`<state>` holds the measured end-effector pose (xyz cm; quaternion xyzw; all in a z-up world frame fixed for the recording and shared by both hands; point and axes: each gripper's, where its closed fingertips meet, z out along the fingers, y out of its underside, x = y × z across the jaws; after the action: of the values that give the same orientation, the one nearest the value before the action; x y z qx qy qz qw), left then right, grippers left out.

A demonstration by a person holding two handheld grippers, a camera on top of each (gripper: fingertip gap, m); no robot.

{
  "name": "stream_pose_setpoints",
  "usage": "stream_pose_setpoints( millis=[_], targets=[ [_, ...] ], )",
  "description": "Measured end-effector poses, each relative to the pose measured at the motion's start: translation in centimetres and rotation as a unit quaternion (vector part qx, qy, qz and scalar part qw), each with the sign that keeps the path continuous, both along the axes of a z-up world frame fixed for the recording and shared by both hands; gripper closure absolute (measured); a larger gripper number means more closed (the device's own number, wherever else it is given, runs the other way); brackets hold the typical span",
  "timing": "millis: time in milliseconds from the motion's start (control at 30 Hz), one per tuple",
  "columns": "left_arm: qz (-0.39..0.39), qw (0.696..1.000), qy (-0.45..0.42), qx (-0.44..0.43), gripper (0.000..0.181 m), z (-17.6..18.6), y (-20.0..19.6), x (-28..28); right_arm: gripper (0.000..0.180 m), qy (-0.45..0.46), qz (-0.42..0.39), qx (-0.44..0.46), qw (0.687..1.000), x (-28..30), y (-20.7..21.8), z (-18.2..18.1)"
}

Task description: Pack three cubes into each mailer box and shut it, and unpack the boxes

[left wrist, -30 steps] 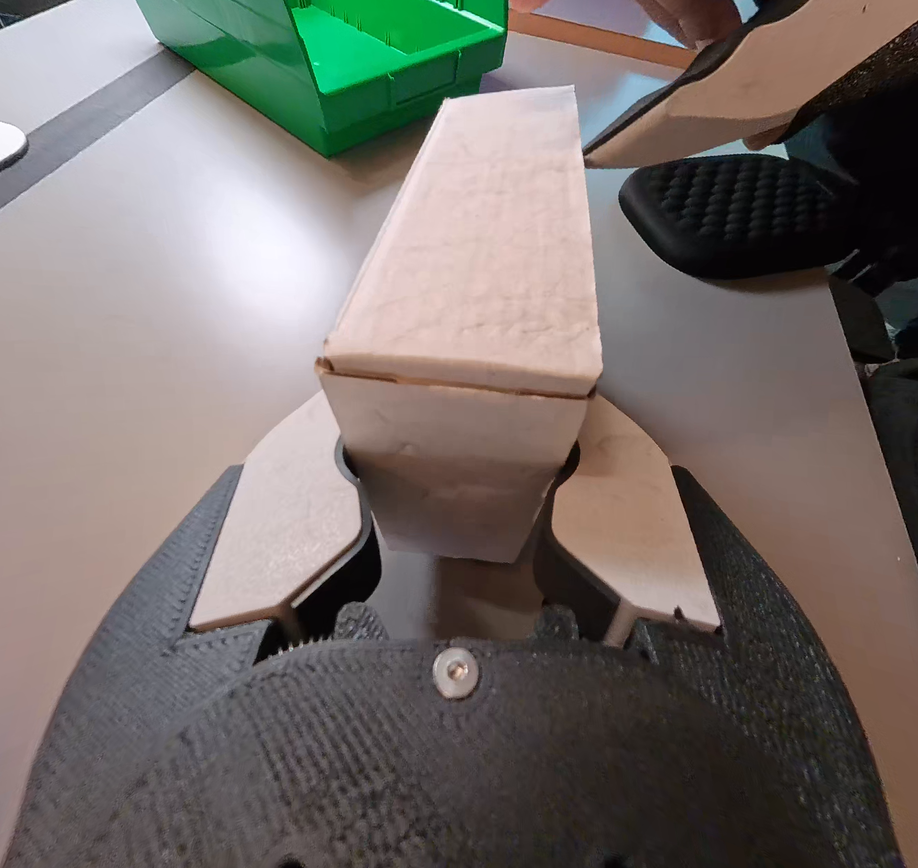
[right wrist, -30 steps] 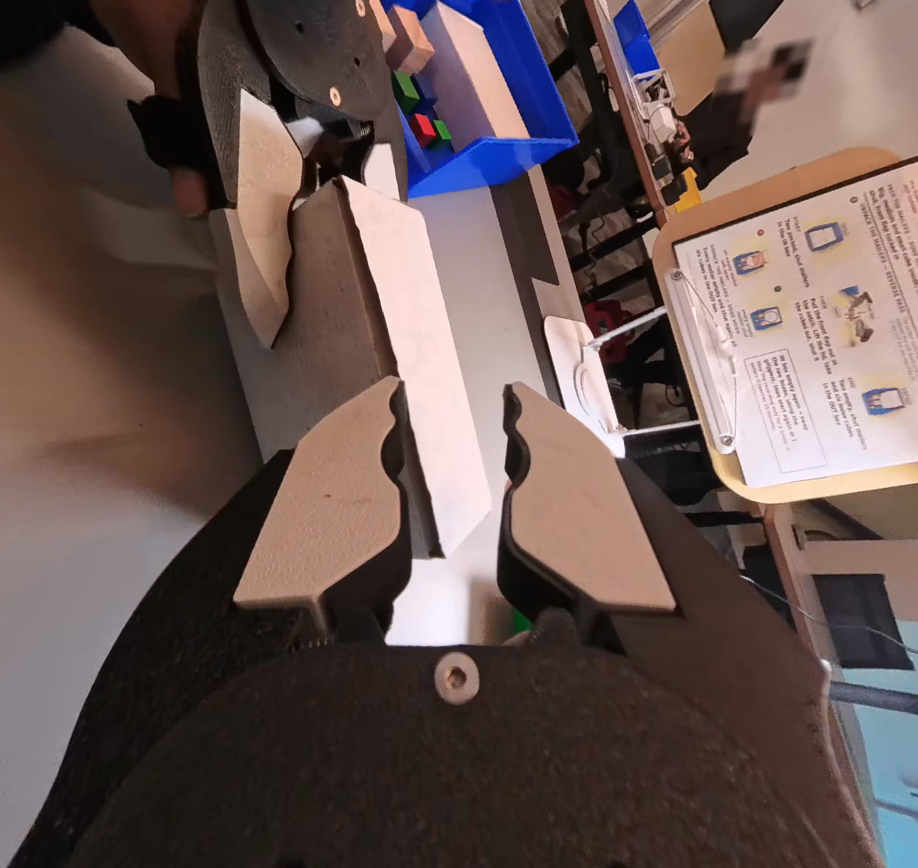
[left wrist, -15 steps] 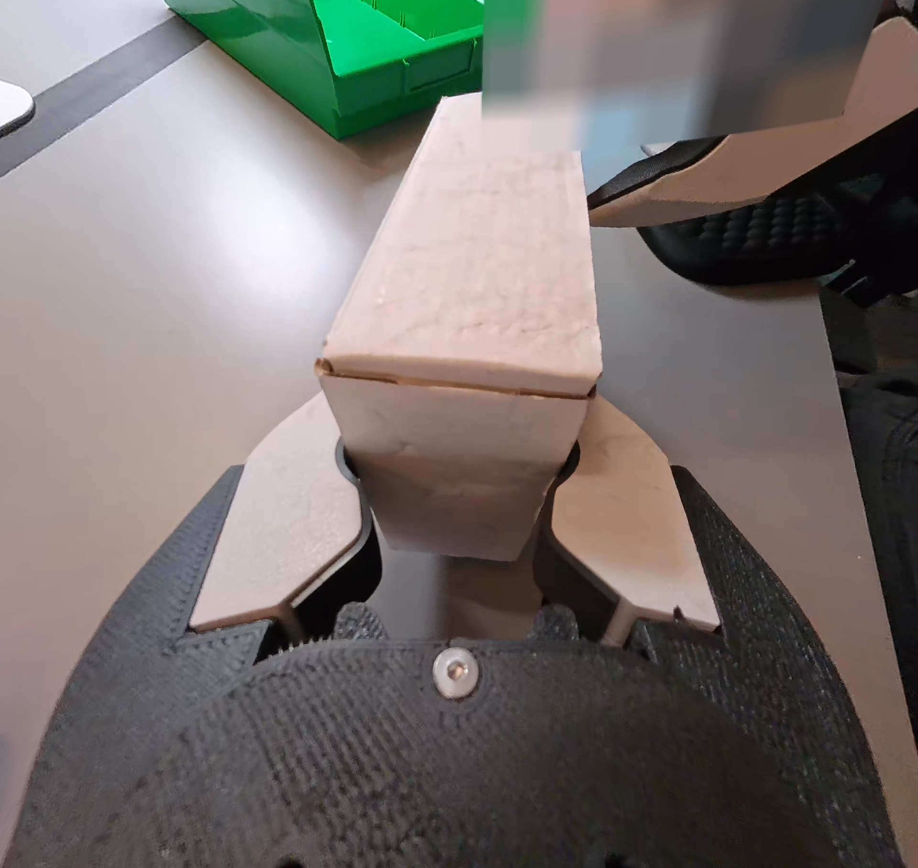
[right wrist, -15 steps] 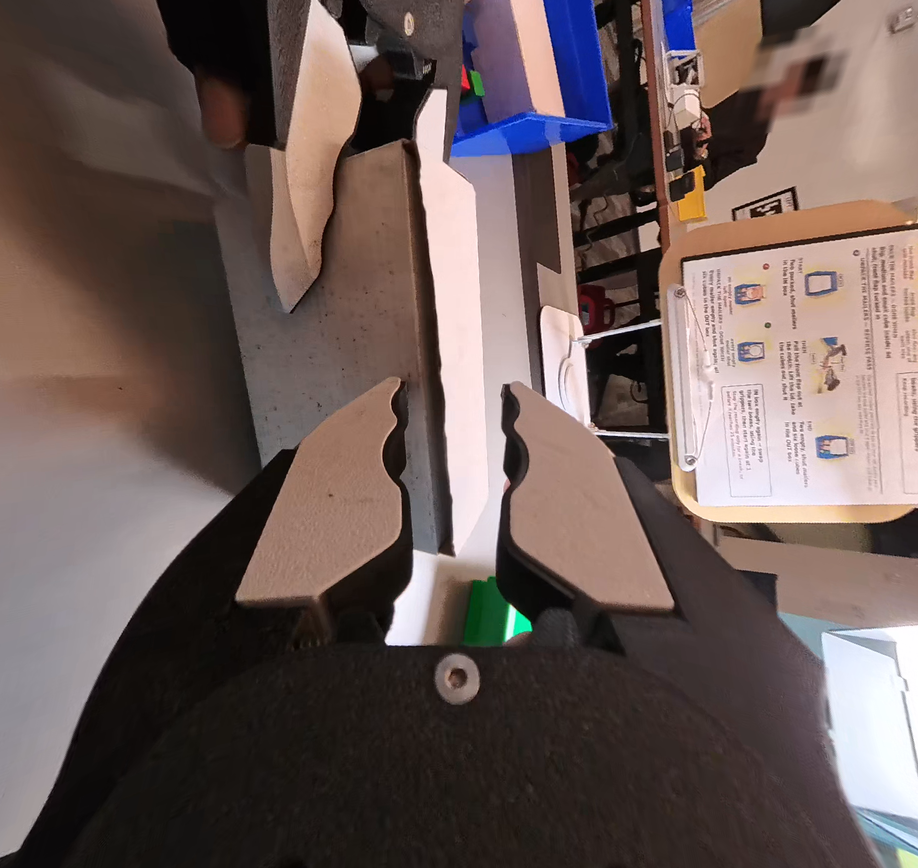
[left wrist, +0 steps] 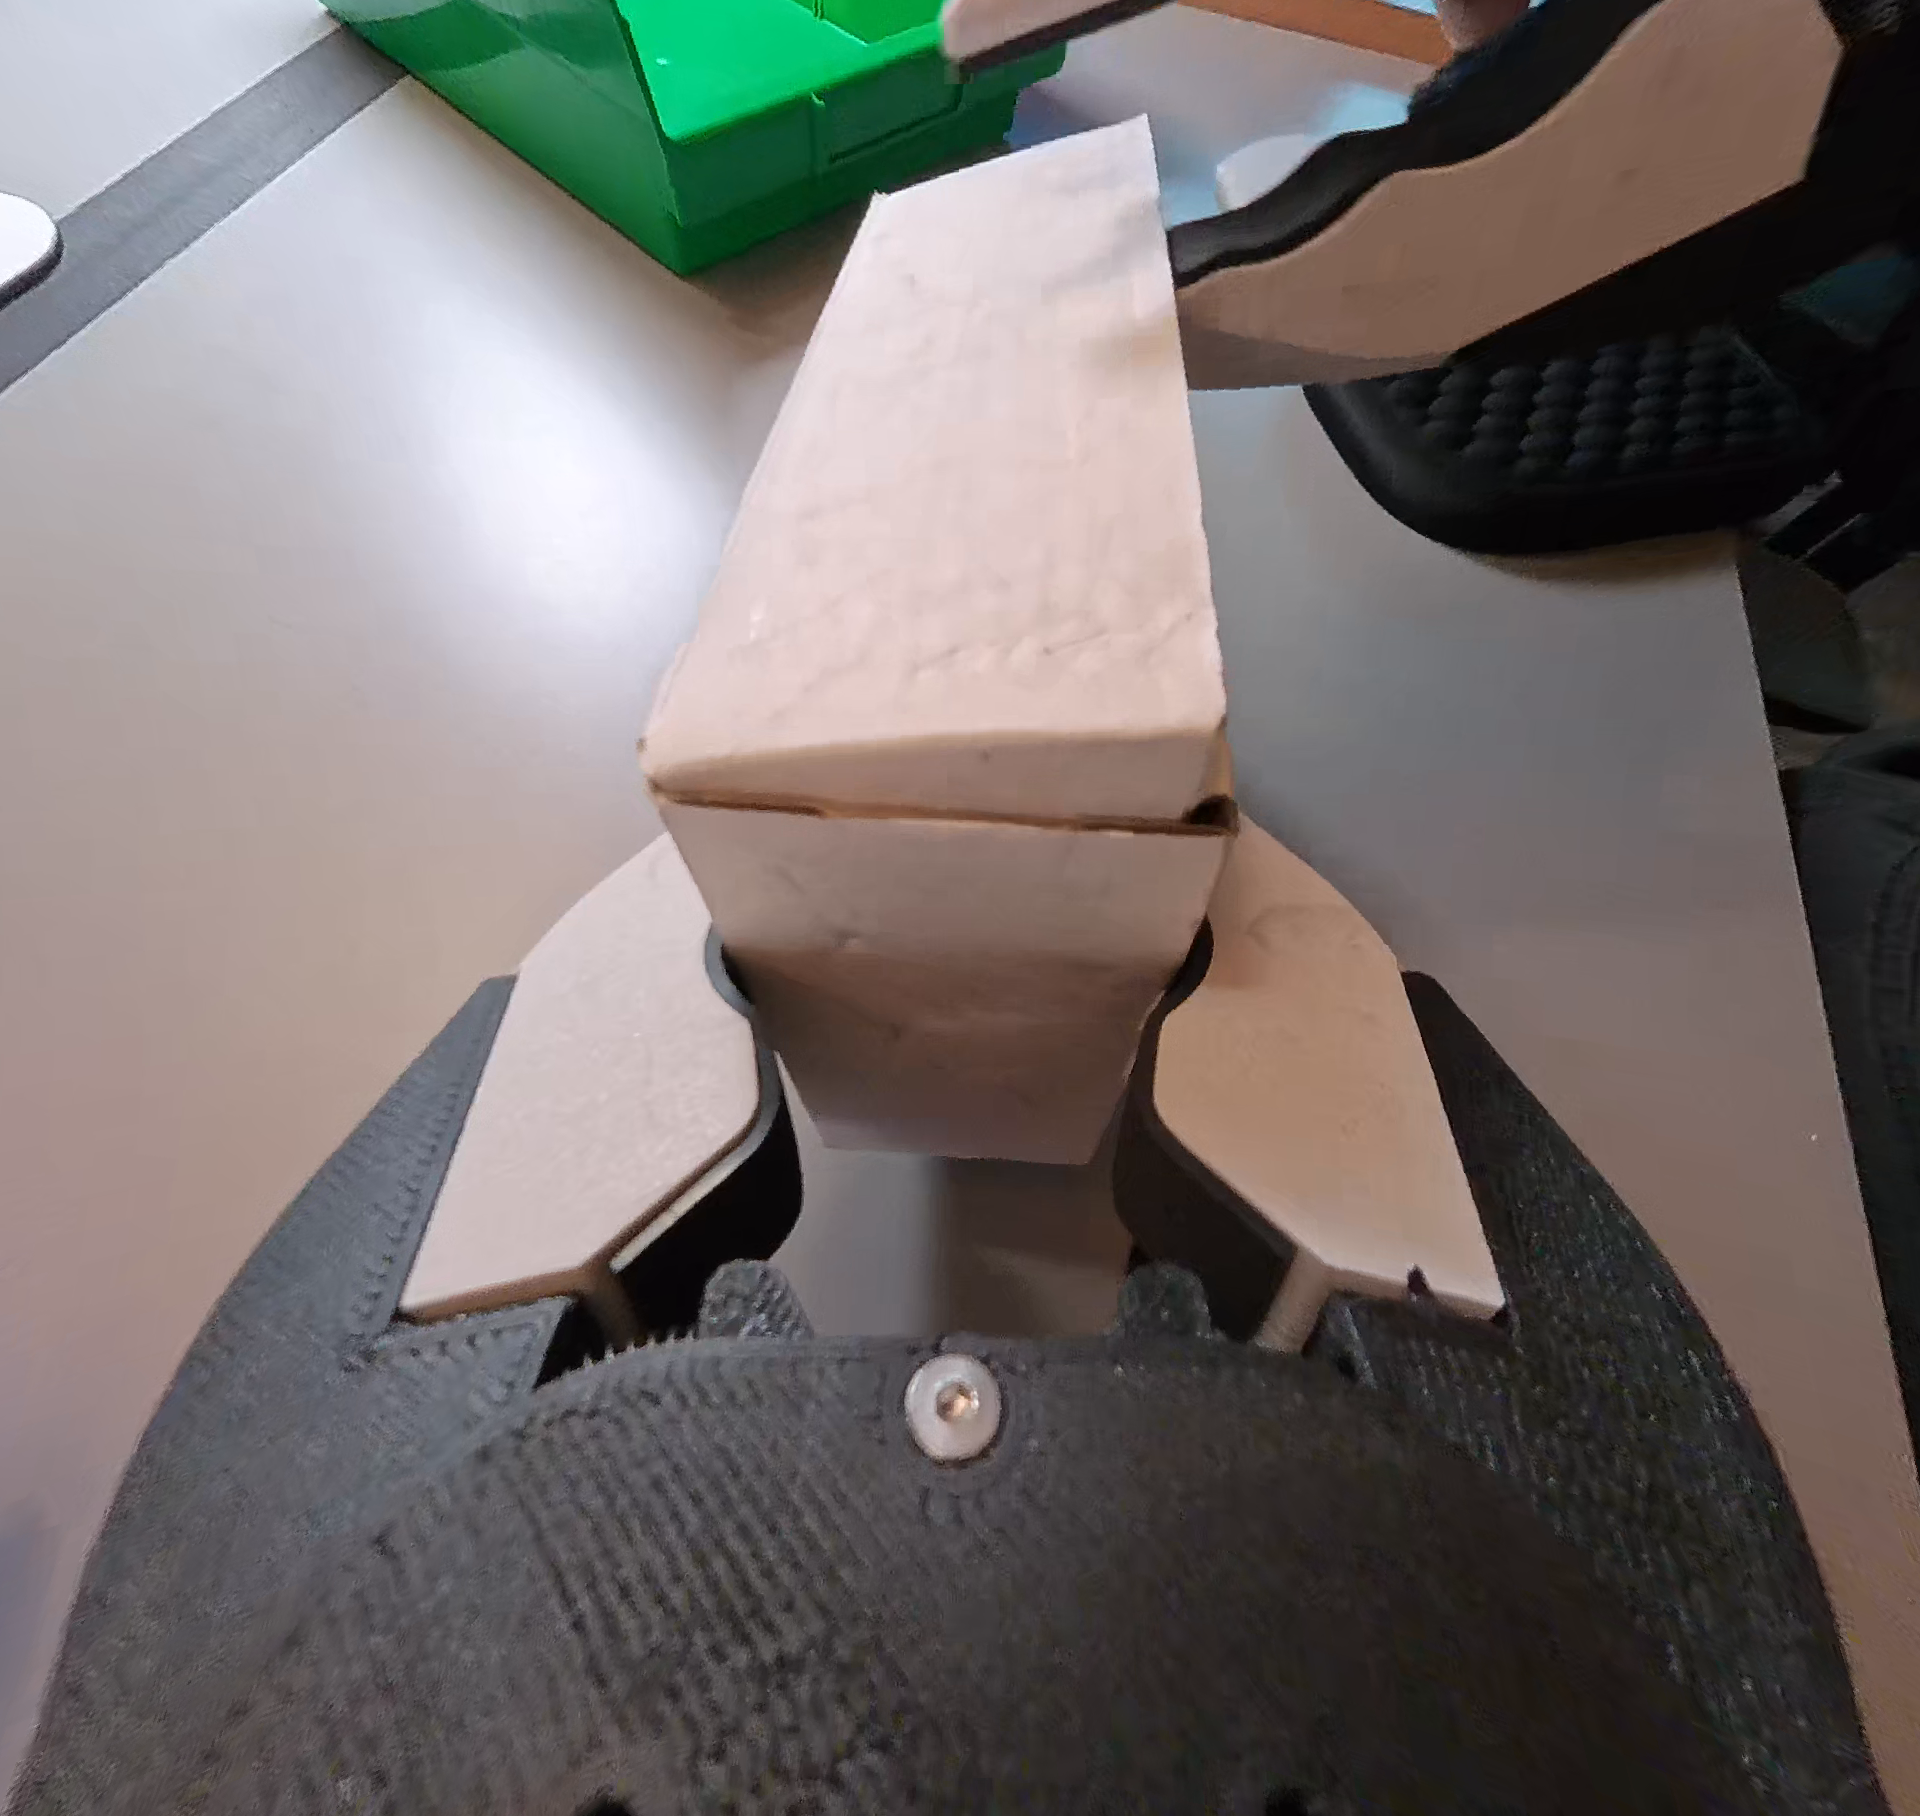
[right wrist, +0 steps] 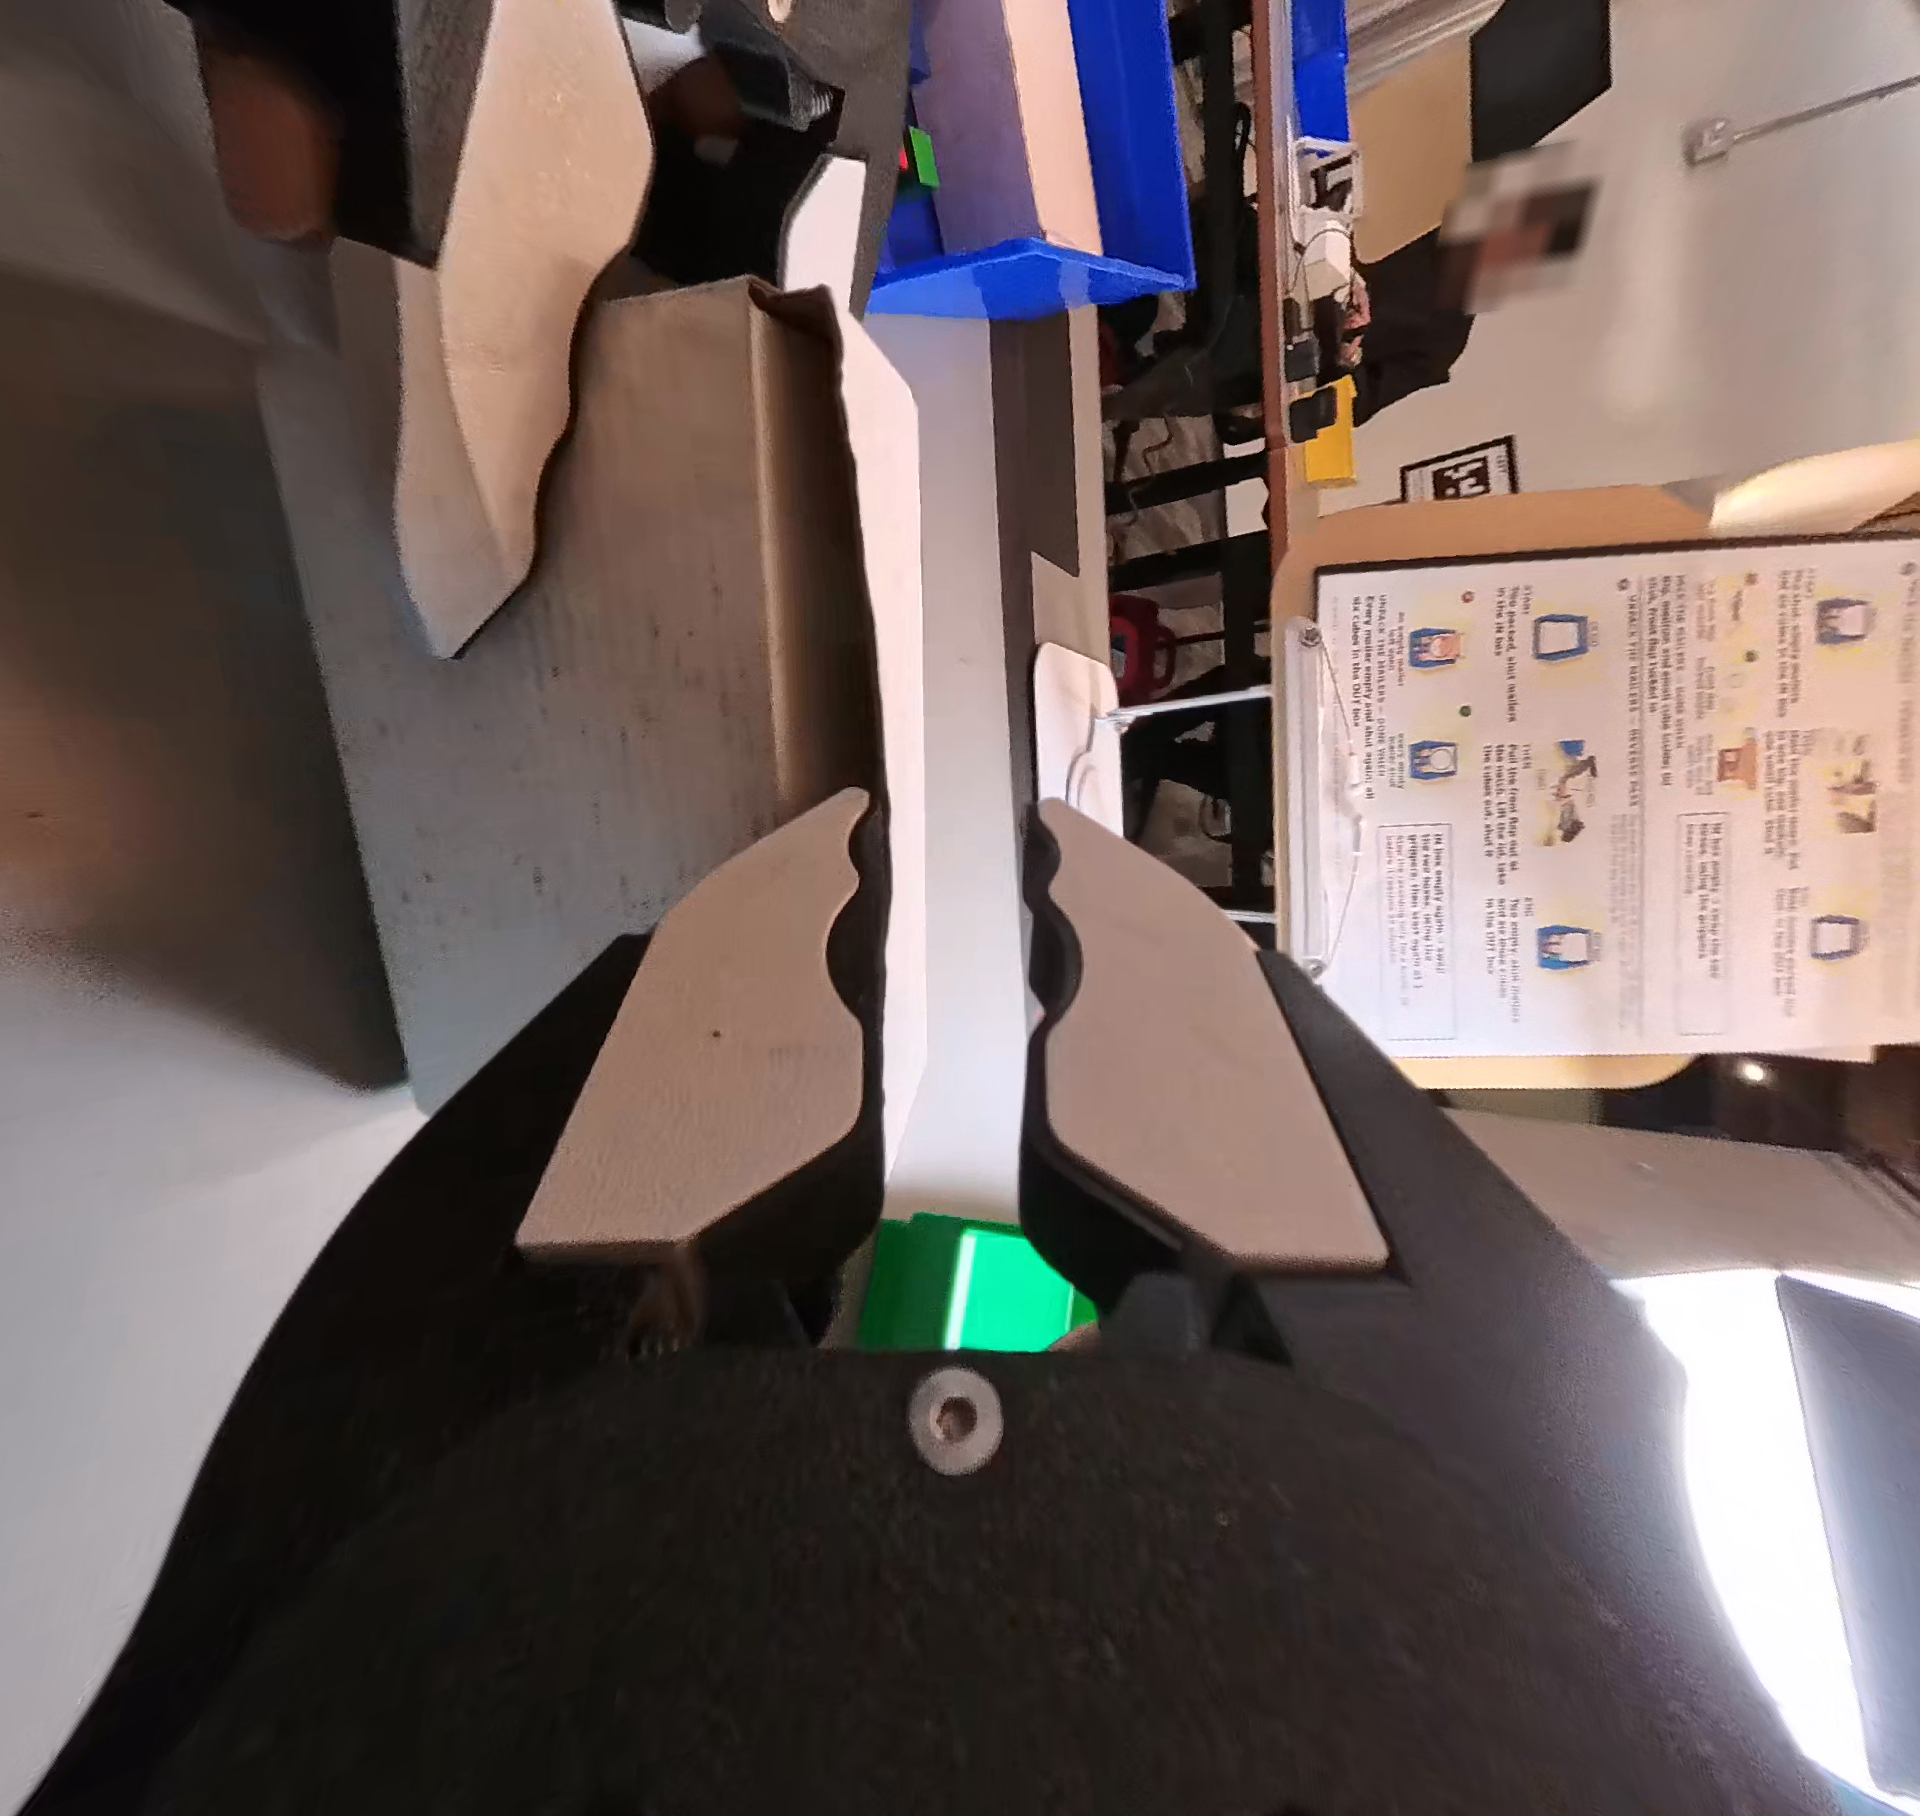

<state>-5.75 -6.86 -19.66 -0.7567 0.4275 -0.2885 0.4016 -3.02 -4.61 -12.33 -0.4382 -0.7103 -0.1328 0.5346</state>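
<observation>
A long white mailer box (left wrist: 987, 519) lies level just above the grey table (left wrist: 312, 623), lid down with a thin gap along its near end. My left gripper (left wrist: 961, 935) is shut on the box's near end, one finger on each side wall. In the left wrist view, my right gripper (left wrist: 1174, 114) is open at the box's far end, one finger above and one to the right. In the right wrist view, which is rolled on its side, my right gripper (right wrist: 951, 810) is open and straddles the box's (right wrist: 717, 623) long top edge. Whether it holds cubes is hidden.
A green bin (left wrist: 727, 52) stands behind the box on the left. A blue bin (right wrist: 1122, 104) holding small coloured cubes (right wrist: 920, 151) and another white box is behind the left gripper. A black chair armrest (left wrist: 1579, 436) sits off the table's right edge. An instruction board (right wrist: 1610, 779) stands beyond the table. The gap from one gripper's tips to the other's is roughly 8 cm.
My right gripper has moved in along the box, so the box's edge now lies deeper between its open fingers. The left gripper keeps its hold, and the box has swung slightly.
</observation>
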Motion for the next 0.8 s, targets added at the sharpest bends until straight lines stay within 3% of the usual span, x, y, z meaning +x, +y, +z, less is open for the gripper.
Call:
stream_pose_setpoints(
  millis=[33,233,467,567,667,800],
  targets=[
    [-0.002,1.0,0.003,0.008,0.106,0.0,-0.1,0.1,0.156,-0.005,-0.002,0.008,1.0,-0.1,0.2,0.0],
    [-0.021,0.997,0.023,0.063,0.106,0.4,-0.3,0.2,0.171,-0.021,0.026,-0.033,0.999,-0.7,-0.1,-0.6],
    [-0.016,0.973,0.057,0.224,0.103,0.2,1.4,-0.5,0.178,-0.05,0.048,-0.157,0.985,-0.5,-0.7,0.5],
    [0.018,0.972,0.07,0.222,0.109,0.0,2.5,-2.0,0.178,-0.041,0.034,-0.173,0.983,-0.4,0.3,1.9],
    [0.041,0.978,0.055,0.196,0.102,-0.2,3.4,-3.8,0.178,-0.023,0.005,-0.154,0.988,-0.1,1.9,3.7],
    [0.014,0.992,-0.065,0.105,0.098,1.8,2.2,-4.2,0.178,0.001,-0.03,-0.118,0.993,0.5,3.1,5.0]
  ],
)
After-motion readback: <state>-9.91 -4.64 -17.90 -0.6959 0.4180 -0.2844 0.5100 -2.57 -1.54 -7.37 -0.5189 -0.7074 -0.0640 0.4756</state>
